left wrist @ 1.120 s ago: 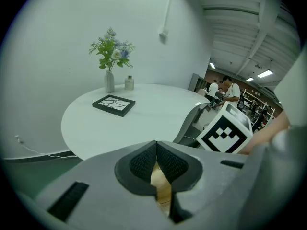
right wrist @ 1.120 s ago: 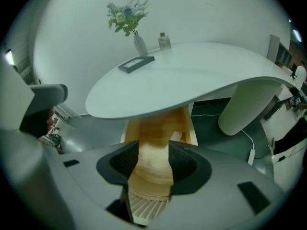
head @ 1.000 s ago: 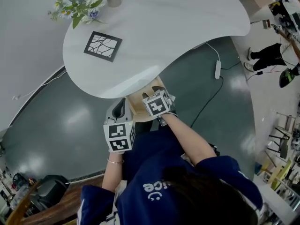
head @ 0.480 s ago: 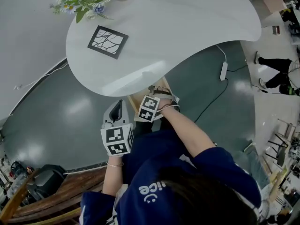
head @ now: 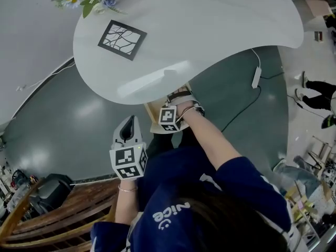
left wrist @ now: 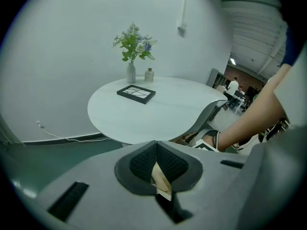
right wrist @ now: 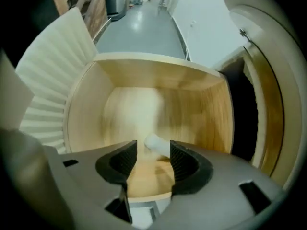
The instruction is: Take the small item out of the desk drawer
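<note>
— Under the desk's near edge, what do you count?

— One wooden drawer (head: pixel 153 114), pulled out from beneath the white desk (head: pixel 220 25). One small white item (right wrist: pixel 156 144), a short cylinder, lies on the drawer's floor. I'm driving two grippers. My right gripper (right wrist: pixel 152 153) is down inside the drawer with its claw spread and opening. The item sits between the jaws, close against the right pad (right wrist: pixel 184 159) and apart from the left one, so it isn't squeezed.

— And your other one?

— My left gripper (left wrist: pixel 156 150) hangs outside over the green floor (head: pixel 79 125), well apart from the desk. Its claw is pressed together at the tips, with only a sliver of tan wood showing through the gap below them.

— On top of the desk?

— One black-framed picture (left wrist: pixel 136 93), one vase of flowers (left wrist: pixel 131 56) and one small jar (left wrist: pixel 149 74) just beside the vase. All three stand well apart from the drawer.

— Edges, and room to move?

— Wooden walls box the drawer in, and bare wood runs ahead of my right jaws to the far wall. On the right is the dark slot (right wrist: pixel 240 114) the drawer slides out of. A ribbed white panel (right wrist: pixel 53 75) stands outside the left wall. From the head view, the desk's rim overhangs the drawer's inner end. One white cable (head: pixel 247 83) trails over the floor to the right, well apart.
</note>
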Demonstrator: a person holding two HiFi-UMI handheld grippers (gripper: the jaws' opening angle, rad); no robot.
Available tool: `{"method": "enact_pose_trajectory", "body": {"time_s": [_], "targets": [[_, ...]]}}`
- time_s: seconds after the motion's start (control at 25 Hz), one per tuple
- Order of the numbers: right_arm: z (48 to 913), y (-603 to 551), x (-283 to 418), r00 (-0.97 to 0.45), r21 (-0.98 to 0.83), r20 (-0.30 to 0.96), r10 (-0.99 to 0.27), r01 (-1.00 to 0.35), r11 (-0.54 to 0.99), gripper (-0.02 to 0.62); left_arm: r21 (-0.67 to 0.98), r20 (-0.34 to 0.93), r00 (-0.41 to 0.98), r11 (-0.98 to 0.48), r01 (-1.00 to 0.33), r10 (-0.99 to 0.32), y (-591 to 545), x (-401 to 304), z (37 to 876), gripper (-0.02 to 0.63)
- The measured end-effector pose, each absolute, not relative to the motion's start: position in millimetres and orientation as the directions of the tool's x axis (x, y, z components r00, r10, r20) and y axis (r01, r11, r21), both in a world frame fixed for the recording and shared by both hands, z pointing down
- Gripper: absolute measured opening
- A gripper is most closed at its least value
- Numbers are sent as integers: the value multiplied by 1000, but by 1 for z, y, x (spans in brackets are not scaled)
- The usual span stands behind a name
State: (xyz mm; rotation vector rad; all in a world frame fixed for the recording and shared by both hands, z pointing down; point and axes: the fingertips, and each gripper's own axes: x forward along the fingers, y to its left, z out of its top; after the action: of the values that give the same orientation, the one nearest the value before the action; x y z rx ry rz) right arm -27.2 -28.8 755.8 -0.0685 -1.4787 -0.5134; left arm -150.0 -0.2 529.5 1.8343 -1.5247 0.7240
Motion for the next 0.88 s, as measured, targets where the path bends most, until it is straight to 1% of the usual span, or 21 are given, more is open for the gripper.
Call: {"method": "enact_pose_trajectory", "body": {"time_s": [0.12,0.32,0.52,0.88], "targets": [[764,-32,-28,7,265,951,-308,489,831,222,126,759,163,-104,-987,-630,4,-152,530,5],[778,-36,-21,41,226,949,-313,603,765,236,135,764,145,-64,-989,-628,12,-154,530,5],[790,-47,-18,58,203,946,-318,658,725,236,156,778,139,-25,-987,-612,24,-157,536,5],[807,-58,-19,35,188,950,-311,730,657,243,170,791,142,-8,-985,-595,35,-153,540,5]]}}
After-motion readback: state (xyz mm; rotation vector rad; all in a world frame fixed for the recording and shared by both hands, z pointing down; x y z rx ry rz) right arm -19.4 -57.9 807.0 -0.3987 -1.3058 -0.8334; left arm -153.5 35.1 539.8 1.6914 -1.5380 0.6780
